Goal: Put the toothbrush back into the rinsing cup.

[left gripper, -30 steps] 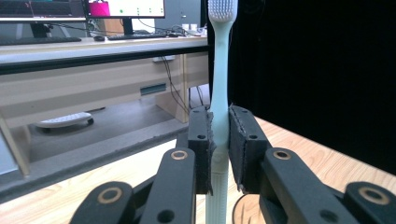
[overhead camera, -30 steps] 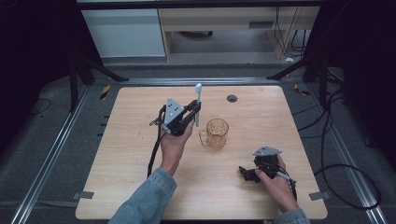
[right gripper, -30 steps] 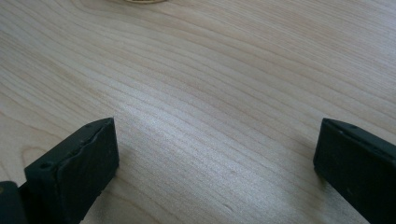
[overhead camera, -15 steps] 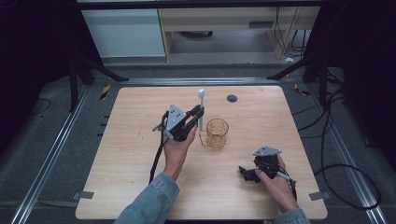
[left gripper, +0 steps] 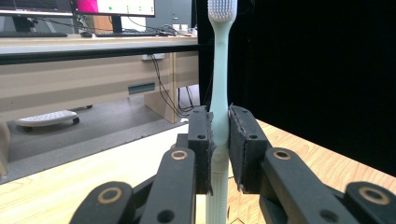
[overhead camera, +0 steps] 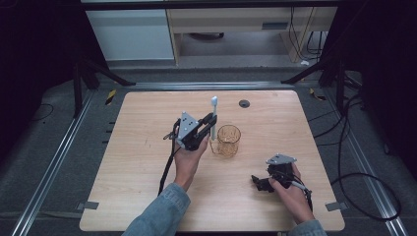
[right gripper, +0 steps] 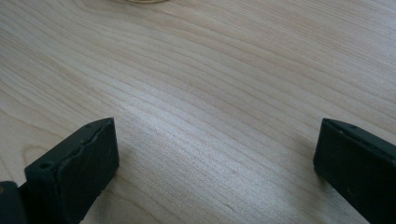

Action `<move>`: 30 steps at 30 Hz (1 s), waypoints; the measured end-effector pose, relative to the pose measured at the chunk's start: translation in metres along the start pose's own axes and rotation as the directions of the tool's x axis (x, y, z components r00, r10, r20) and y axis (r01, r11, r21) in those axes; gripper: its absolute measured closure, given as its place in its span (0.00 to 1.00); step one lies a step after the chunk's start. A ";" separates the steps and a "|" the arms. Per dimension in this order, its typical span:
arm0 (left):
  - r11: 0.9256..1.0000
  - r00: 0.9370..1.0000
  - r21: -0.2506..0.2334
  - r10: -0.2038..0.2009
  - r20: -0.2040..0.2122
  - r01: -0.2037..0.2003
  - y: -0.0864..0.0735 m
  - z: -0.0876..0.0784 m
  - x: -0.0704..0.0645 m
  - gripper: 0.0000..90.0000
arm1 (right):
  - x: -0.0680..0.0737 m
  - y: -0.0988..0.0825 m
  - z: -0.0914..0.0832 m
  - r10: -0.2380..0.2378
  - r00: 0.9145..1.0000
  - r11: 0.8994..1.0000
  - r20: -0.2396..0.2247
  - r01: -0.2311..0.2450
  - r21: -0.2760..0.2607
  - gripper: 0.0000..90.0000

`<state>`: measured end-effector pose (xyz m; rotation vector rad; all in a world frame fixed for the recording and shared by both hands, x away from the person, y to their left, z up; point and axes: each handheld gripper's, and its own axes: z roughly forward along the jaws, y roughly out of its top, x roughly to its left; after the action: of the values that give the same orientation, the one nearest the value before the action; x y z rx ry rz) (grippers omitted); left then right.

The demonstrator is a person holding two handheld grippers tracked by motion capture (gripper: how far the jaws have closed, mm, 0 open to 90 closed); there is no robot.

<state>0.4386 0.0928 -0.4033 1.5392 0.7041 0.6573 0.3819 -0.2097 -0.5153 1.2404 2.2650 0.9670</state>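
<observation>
Now toothbrush sits nearer cup.

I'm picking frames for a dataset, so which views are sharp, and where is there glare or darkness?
High view: dim, surroundings nearly black, table evenly lit. Left gripper view: toothbrush and left claw sharp, right half black. Right gripper view: soft sheen on the wood, right claw pads slightly blurred.

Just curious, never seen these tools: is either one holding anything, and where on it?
The left gripper clamps an upright toothbrush on its handle, bristles up. The right gripper is open, holding nothing.
</observation>
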 end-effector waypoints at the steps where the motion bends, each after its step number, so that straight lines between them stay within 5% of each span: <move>1: 1.000 1.000 0.000 0.000 0.000 0.000 0.000 0.000 0.000 0.88 | 0.000 0.000 0.000 0.000 1.000 1.000 0.000 0.000 0.000 0.00; 30: 0.998 1.000 0.058 0.018 -0.015 -0.018 -0.032 0.004 -0.003 0.87 | 0.000 0.000 0.000 -0.007 1.000 1.000 -0.002 0.007 -0.001 0.00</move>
<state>0.4378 0.0896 -0.4355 1.5970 0.7274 0.6680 0.3820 -0.2098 -0.5153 1.2312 2.2690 0.9674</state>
